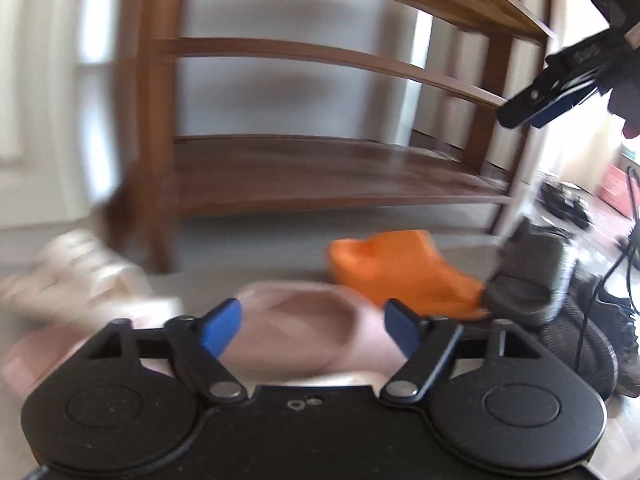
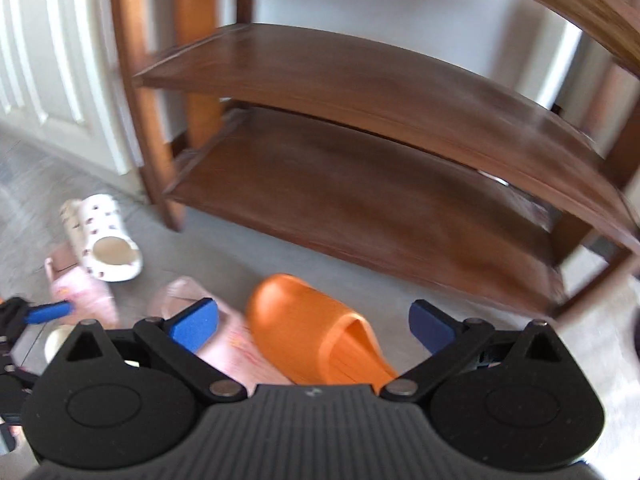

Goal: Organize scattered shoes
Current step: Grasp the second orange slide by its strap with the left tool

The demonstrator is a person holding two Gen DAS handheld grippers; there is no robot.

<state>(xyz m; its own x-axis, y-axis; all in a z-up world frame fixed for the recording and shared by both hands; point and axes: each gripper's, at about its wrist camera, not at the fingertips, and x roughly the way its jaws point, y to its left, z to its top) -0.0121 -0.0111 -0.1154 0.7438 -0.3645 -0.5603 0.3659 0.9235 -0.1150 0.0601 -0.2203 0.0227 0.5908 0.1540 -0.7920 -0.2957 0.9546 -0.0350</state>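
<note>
A pink slipper (image 1: 308, 340) lies on the grey floor and shows between the blue fingers of my left gripper (image 1: 312, 330), which stands open; the pads are not seen pressing it. Just beyond it lies an orange slipper (image 1: 400, 272). In the right wrist view that orange slipper (image 2: 320, 340) lies below my open right gripper (image 2: 314, 326), beside the pink slipper (image 2: 188, 300). My right gripper (image 1: 524, 114) hangs high at the right in the left wrist view. A finger of my left gripper (image 2: 48, 312) shows at the left edge.
A wooden shoe rack (image 2: 360, 208) with bare shelves stands right behind the slippers. A white clog (image 2: 106, 236) and another pink slipper (image 2: 80, 292) lie to the left, near a white door. A grey shoe (image 1: 528, 276), a black shoe (image 1: 580, 344) and cables lie at the right.
</note>
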